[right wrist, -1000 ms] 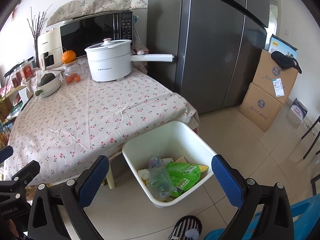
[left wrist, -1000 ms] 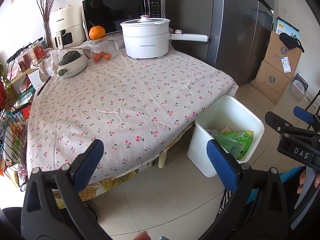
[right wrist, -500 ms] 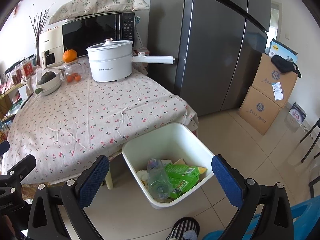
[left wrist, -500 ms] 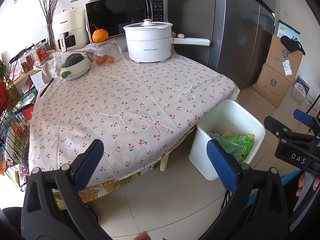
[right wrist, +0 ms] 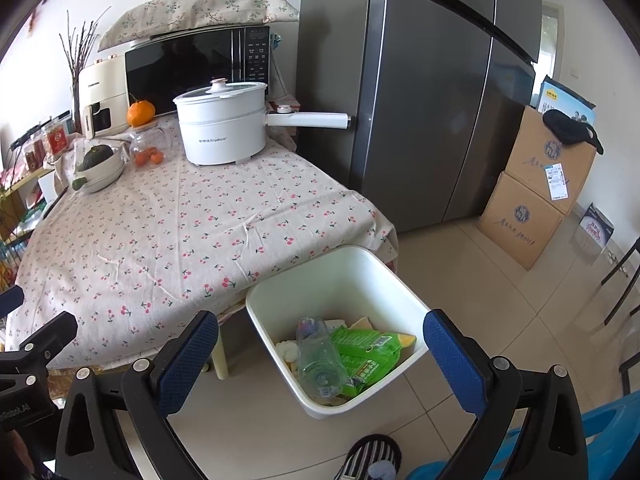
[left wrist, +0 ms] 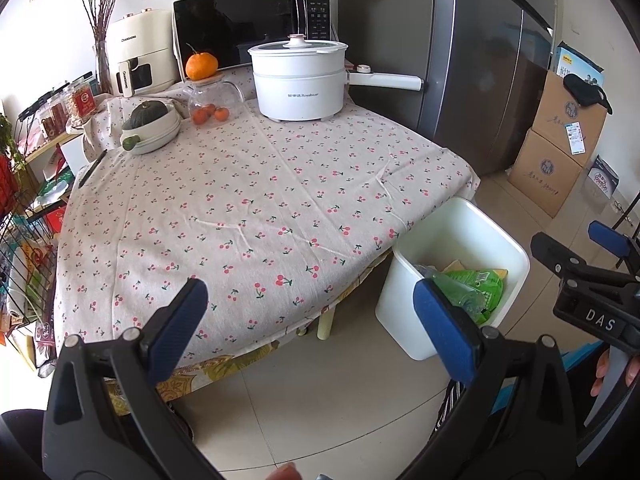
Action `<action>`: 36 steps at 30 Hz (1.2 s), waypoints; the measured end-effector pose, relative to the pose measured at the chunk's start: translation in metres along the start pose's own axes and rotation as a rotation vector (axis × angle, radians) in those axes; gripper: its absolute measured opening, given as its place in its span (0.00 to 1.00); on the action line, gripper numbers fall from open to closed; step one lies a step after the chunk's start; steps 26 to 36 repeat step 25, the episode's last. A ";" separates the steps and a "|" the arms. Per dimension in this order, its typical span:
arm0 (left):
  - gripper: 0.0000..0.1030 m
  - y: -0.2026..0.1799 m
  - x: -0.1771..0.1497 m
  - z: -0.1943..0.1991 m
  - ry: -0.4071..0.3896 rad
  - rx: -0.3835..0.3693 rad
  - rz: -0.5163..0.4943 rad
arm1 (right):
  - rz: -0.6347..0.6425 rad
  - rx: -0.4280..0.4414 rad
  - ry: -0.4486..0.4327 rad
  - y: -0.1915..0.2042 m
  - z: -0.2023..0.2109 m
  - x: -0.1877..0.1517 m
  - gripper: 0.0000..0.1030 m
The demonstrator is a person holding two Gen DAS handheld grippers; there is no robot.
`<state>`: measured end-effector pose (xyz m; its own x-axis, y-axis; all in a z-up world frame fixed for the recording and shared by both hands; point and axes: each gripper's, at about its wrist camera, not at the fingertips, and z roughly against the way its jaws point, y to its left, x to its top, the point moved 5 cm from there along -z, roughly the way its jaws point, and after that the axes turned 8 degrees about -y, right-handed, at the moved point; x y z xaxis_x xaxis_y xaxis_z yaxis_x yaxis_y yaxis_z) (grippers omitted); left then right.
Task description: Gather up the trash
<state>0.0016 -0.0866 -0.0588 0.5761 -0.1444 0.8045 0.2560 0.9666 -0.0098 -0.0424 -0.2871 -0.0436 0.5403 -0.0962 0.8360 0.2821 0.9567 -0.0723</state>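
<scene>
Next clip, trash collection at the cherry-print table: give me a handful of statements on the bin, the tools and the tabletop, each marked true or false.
1. Both tools are open and empty. True: left tool and right tool hold nothing.
2. The white bin stands on the table. False: it stands on the floor beside the table corner.
3. A clear plastic bottle lies in the bin. True.
4. The green packet lies on the tablecloth. False: it lies in the bin.
5. The white pot has no lid. False: a lid covers it.
</scene>
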 end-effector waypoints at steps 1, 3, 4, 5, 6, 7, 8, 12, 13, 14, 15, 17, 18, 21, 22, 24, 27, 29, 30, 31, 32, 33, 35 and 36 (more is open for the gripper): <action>0.99 0.000 0.000 0.000 -0.001 -0.001 0.001 | 0.000 0.000 -0.001 0.000 0.000 0.000 1.00; 0.99 0.000 0.000 0.000 0.000 -0.005 0.001 | -0.001 -0.002 -0.004 -0.001 0.000 0.000 1.00; 0.99 0.000 0.000 0.001 -0.001 -0.005 0.001 | -0.001 -0.004 -0.004 -0.001 0.000 0.000 1.00; 0.99 0.000 0.000 0.000 0.000 -0.005 0.001 | -0.002 -0.004 -0.003 -0.001 0.000 0.000 1.00; 0.99 0.000 0.000 0.000 0.002 -0.005 -0.001 | -0.003 -0.005 -0.002 -0.001 0.000 0.000 1.00; 0.99 0.000 -0.001 0.000 0.003 -0.006 -0.001 | -0.004 -0.005 -0.003 -0.001 0.000 0.000 1.00; 0.99 0.000 -0.001 0.000 0.005 -0.005 0.000 | -0.005 -0.005 -0.004 -0.001 0.001 0.000 1.00; 0.99 0.000 0.000 0.001 0.003 -0.003 0.005 | -0.004 -0.007 -0.008 -0.001 0.002 0.001 1.00; 0.99 0.000 0.000 0.001 0.003 -0.002 0.002 | -0.005 -0.007 -0.008 -0.001 0.002 0.001 1.00; 0.99 0.000 0.000 0.001 0.003 0.000 0.000 | -0.004 -0.008 -0.008 -0.001 0.002 0.001 1.00; 0.99 0.000 0.000 0.001 0.003 0.000 0.000 | -0.003 -0.008 -0.008 -0.001 0.002 0.001 1.00; 0.99 -0.001 0.000 0.001 0.003 -0.004 -0.001 | -0.002 -0.009 -0.008 -0.001 0.002 0.001 1.00; 0.99 -0.001 0.001 0.001 0.002 -0.005 -0.002 | -0.001 -0.009 -0.007 -0.001 0.001 0.001 1.00; 0.99 -0.001 0.001 0.003 0.001 -0.007 0.003 | -0.002 -0.005 -0.005 -0.002 0.001 0.001 1.00; 0.99 -0.001 0.001 0.002 0.005 -0.011 0.005 | -0.001 -0.004 -0.006 -0.002 0.002 0.001 1.00; 0.99 0.002 0.002 0.001 0.014 -0.017 0.013 | 0.004 0.002 -0.006 -0.001 0.002 0.001 1.00; 0.99 0.007 0.004 0.001 0.020 -0.024 0.023 | 0.009 0.006 -0.006 0.000 0.001 0.000 1.00; 0.99 0.007 0.004 0.001 0.020 -0.024 0.023 | 0.009 0.006 -0.006 0.000 0.001 0.000 1.00; 0.99 0.007 0.004 0.001 0.020 -0.024 0.023 | 0.009 0.006 -0.006 0.000 0.001 0.000 1.00; 0.99 0.007 0.004 0.001 0.020 -0.024 0.023 | 0.009 0.006 -0.006 0.000 0.001 0.000 1.00; 0.99 0.007 0.004 0.001 0.020 -0.024 0.023 | 0.009 0.006 -0.006 0.000 0.001 0.000 1.00; 0.99 0.007 0.004 0.001 0.020 -0.024 0.023 | 0.009 0.006 -0.006 0.000 0.001 0.000 1.00; 0.99 0.007 0.004 0.001 0.020 -0.024 0.023 | 0.009 0.006 -0.006 0.000 0.001 0.000 1.00; 0.99 0.007 0.004 0.001 0.020 -0.024 0.023 | 0.009 0.006 -0.006 0.000 0.001 0.000 1.00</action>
